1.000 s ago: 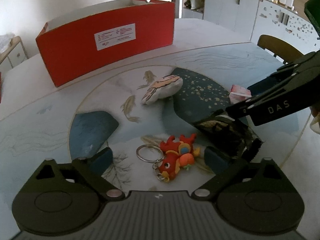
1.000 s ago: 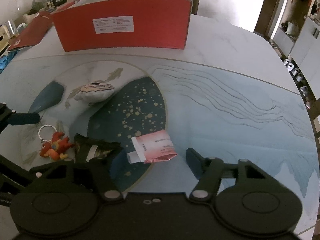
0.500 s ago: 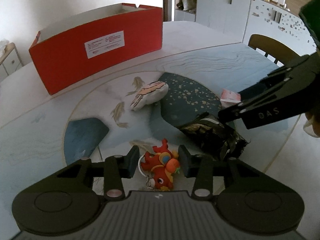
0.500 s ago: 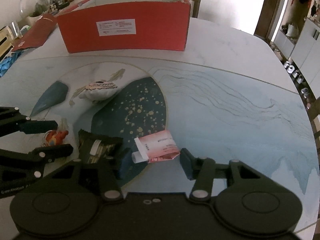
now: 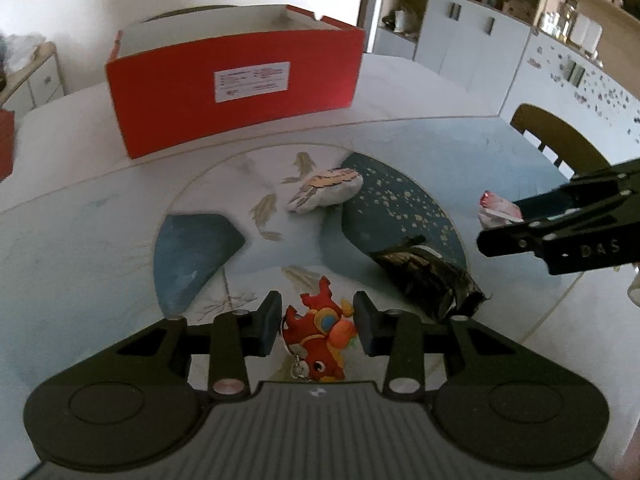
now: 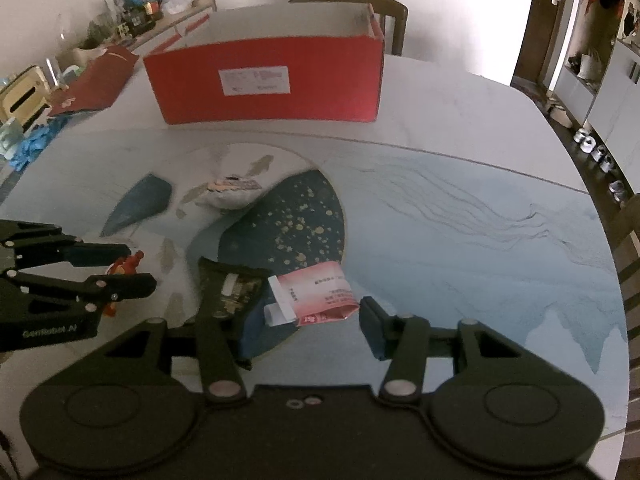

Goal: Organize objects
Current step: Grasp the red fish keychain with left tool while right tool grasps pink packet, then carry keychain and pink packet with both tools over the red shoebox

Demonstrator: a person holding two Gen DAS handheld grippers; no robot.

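A red toy keychain sits between the pads of my left gripper, whose jaws are closing and touch it on both sides. From the right wrist view the toy peeks out between that gripper's fingers. My right gripper is shut on a pink packet, also seen from the left as the packet at the right gripper's tips. A dark snack packet lies between both grippers. A white painted plush lies further back. The open red box stands at the far side.
The table has a painted blue and white top; its edge curves close on the right. A chair stands at the right, another chair behind the box. A red lid and blue gloves lie at far left.
The left jaws went from wide open to closed around the red toy. The right jaws narrowed onto the pink packet, and that gripper rose a little with it.
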